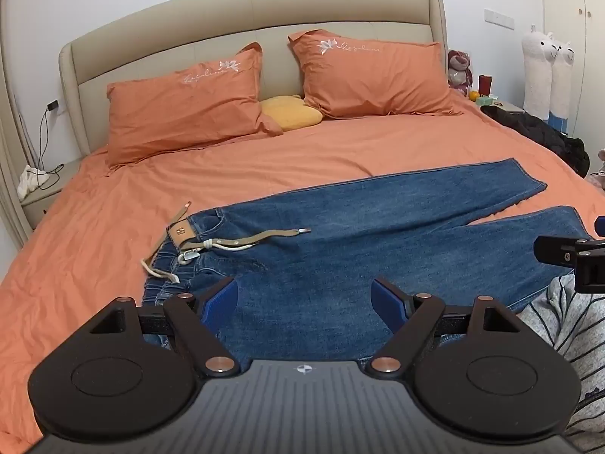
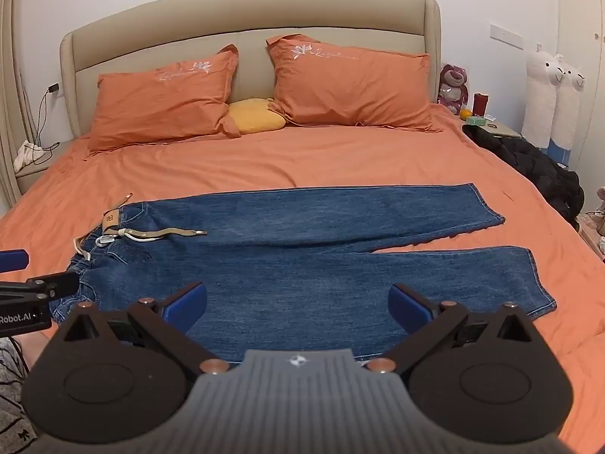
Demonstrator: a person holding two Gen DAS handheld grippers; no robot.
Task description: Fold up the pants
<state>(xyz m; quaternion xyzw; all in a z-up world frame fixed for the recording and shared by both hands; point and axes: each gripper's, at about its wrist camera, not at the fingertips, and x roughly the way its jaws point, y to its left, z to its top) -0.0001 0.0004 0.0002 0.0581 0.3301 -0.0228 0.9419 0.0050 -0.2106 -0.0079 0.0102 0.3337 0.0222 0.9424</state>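
Both grippers are spread wide with nothing between the blue pads: left gripper (image 1: 304,304) hangs over the waist end of the jeans (image 2: 302,249), right gripper (image 2: 297,308) over the legs. Jeans lie flat across the near part of the orange bedsheet (image 2: 264,159), waistband to the left, legs splayed to the right, olive belt (image 2: 162,232) lying loose across the top. Two orange pillows (image 1: 181,109) lean on the headboard.
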